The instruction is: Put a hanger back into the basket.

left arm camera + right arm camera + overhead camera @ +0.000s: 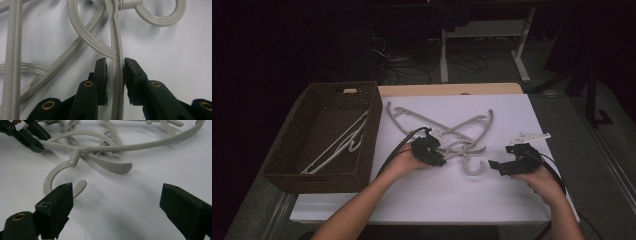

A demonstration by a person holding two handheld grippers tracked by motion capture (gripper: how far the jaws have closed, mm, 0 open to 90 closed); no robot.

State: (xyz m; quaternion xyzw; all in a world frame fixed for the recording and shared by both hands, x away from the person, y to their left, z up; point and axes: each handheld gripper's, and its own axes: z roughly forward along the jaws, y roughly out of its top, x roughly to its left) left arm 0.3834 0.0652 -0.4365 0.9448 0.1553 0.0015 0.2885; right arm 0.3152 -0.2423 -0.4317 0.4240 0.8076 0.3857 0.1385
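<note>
My left gripper (115, 75) straddles, perhaps lightly pinching, a grey plastic hanger (464, 145) arm running along its jaws; my right gripper (116, 207) gapes wide, hook (60, 176) opening toward it.

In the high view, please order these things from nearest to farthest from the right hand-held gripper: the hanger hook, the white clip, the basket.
From the right hand-held gripper:
1. Hanger hook, just to its left on the table.
2. White clip, a little beyond it, toward the table's far right.
3. Basket, far across at the table's left edge.
</note>
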